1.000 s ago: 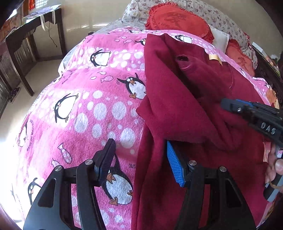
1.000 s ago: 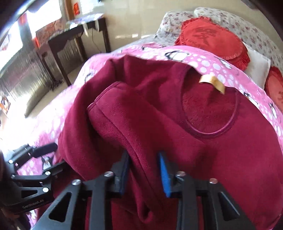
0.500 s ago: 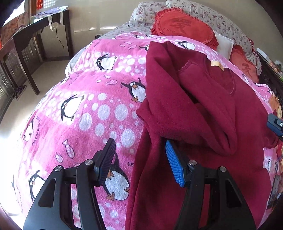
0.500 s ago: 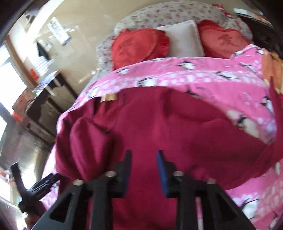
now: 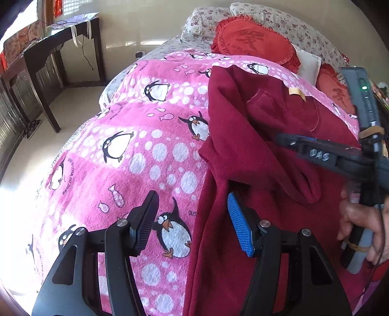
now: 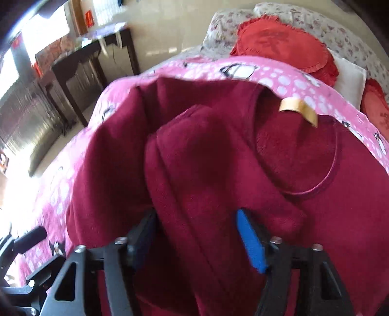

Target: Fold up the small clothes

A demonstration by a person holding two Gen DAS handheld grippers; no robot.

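A dark red fleece top lies on the pink penguin blanket, its left sleeve folded over the chest and a tan neck label showing. My left gripper is open and empty, low over the top's left edge. My right gripper is open, its jaws wide on either side of the folded sleeve without pinching it. The right gripper also shows in the left wrist view, held by a hand at the right. The label shows in the right wrist view.
Red round cushions and floral pillows lie at the head of the bed. A dark wooden table stands by the wall at the left, with pale floor beside the bed.
My right gripper swung away to the right, then came back over the folded sleeve with its jaws opened wider. My left gripper stayed open and barely moved.
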